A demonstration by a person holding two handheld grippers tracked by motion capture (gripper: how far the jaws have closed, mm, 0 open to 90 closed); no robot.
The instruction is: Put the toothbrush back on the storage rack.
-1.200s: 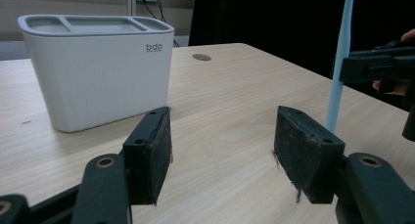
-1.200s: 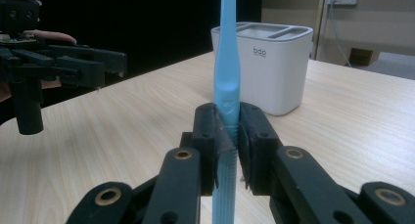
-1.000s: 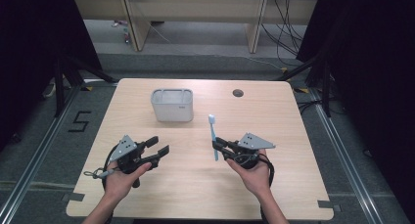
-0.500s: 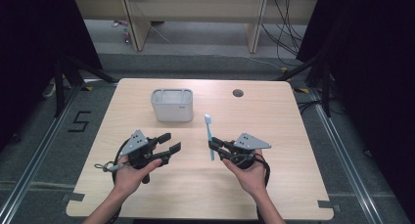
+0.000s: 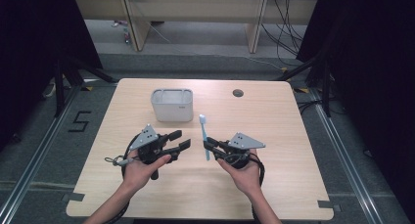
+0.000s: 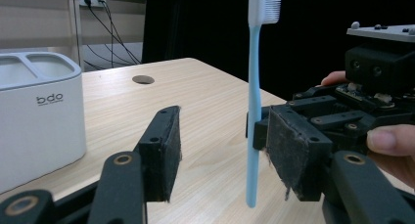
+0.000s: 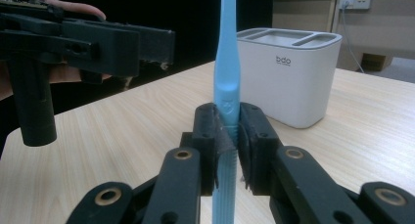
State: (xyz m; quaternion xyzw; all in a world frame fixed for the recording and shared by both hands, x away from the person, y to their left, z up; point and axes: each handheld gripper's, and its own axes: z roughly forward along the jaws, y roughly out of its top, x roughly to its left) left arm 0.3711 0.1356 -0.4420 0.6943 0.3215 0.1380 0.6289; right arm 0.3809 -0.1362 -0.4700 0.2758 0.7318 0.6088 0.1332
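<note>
The right gripper (image 5: 209,146) is clamped on a light blue toothbrush (image 5: 204,138), pinching the handle below its middle so that the brush stands upright, bristles at the top, over the middle of the wooden table (image 5: 293,136). In the right gripper view the two black jaws press tight against both sides of the handle. The left gripper (image 5: 180,140) sits just to the left of the brush with its jaws spread and nothing between them; in the left gripper view the brush (image 6: 254,111) stands just in front of the open jaws, close to the inner face of one pad but not visibly touching it. This looks like a handover, or a regrip, on the way to dropping the brush into the white holder (image 5: 172,105) that stands on the far side of the table, a little left of centre. The next move would call for the left gripper to slide in around the handle above or below the right gripper's hold, close firmly, and only then for the right one to let go; a crooked approach could knock the brush askew. The head of the brush is cut off at the top of the right gripper view, and the holder's far compartments are hard to make out from the gripper views.
</note>
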